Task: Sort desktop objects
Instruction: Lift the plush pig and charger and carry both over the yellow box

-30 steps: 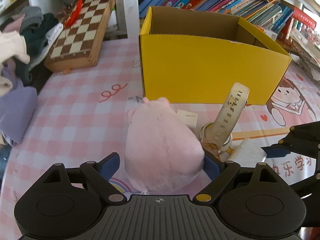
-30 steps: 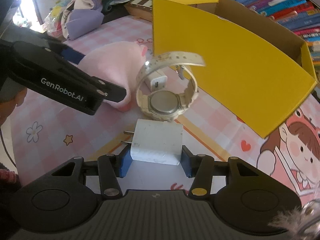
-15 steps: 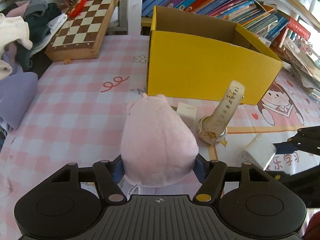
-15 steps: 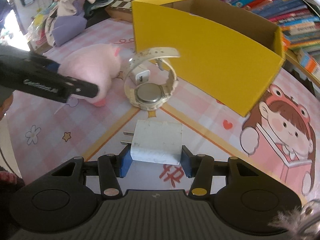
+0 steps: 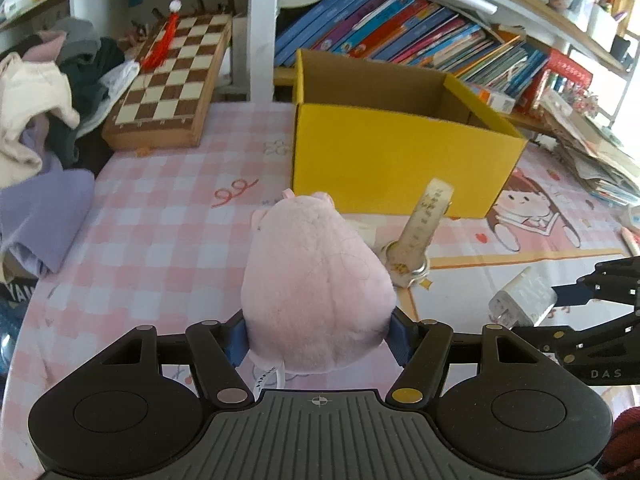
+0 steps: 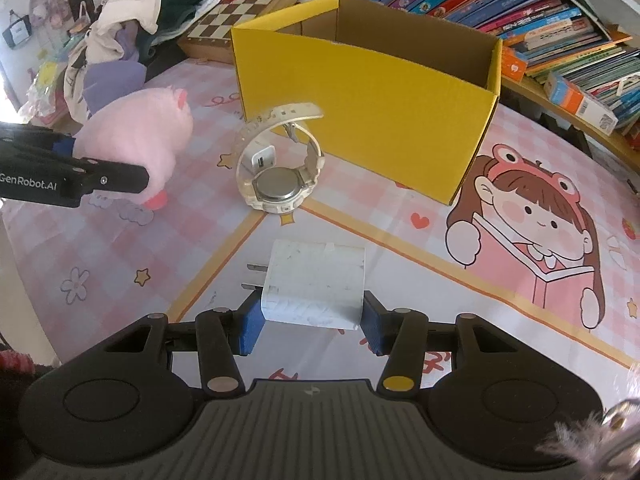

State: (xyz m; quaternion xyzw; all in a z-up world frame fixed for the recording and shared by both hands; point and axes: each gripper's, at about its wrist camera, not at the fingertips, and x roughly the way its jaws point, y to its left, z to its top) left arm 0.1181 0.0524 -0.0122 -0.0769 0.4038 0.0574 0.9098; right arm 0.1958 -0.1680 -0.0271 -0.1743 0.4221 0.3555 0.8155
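Note:
My left gripper [image 5: 318, 338] is shut on a pink plush toy [image 5: 316, 292] and holds it above the pink checked tablecloth; the toy also shows in the right wrist view [image 6: 136, 140]. My right gripper [image 6: 312, 326] is shut on a white charger plug [image 6: 314, 286] with its prongs pointing left, lifted off the table; the plug also shows in the left wrist view [image 5: 522, 300]. A cream wristwatch [image 6: 280, 168] stands on the table in front of an open yellow cardboard box [image 6: 360, 84]. A small white adapter [image 6: 262, 158] lies behind the watch.
A wooden chessboard [image 5: 172, 84] lies at the back left. A pile of clothes [image 5: 44, 92] sits at the left edge. Rows of books [image 5: 420, 40] fill the shelf behind the box, and stacked books [image 6: 580, 60] lie at the right.
Both grippers have risen and drawn back from the box, each keeping its object. The plush toy has come off the table. The watch has stayed in place.

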